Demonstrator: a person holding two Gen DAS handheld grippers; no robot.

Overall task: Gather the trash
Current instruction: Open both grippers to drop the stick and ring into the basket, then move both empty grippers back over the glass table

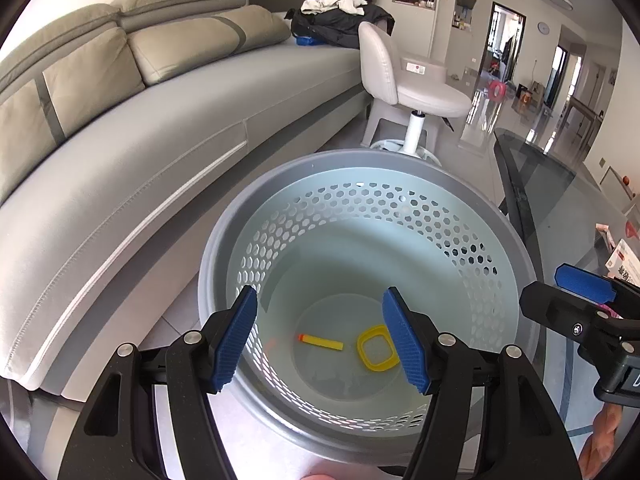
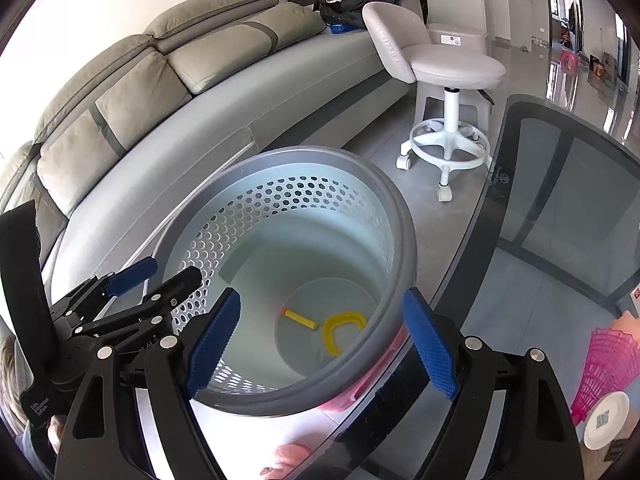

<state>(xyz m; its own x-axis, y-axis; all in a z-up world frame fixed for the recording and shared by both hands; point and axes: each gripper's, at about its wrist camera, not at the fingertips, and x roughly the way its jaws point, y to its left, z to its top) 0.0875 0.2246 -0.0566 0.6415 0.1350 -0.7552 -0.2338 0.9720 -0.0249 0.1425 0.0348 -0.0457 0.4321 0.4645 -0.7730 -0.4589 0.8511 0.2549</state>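
A grey-rimmed perforated trash bin (image 1: 224,240) stands on the floor beside the glass table; it also shows in the right wrist view (image 2: 400,216). At its bottom lie a yellow foam dart (image 1: 322,342) (image 2: 300,319) and a yellow square ring (image 1: 378,350) (image 2: 340,332). My left gripper (image 1: 320,344) is open and empty, held above the bin's mouth. My right gripper (image 2: 324,344) is open and empty, above the bin's near rim; it shows at the right edge of the left wrist view (image 1: 576,300). The left gripper appears at the left of the right wrist view (image 2: 132,280).
A grey sofa (image 1: 120,140) runs along the left. A white swivel stool (image 2: 448,68) stands beyond the bin. The glass table (image 2: 560,220) lies to the right, with a pink mesh item (image 2: 608,364) and a white round lid (image 2: 606,420) on it.
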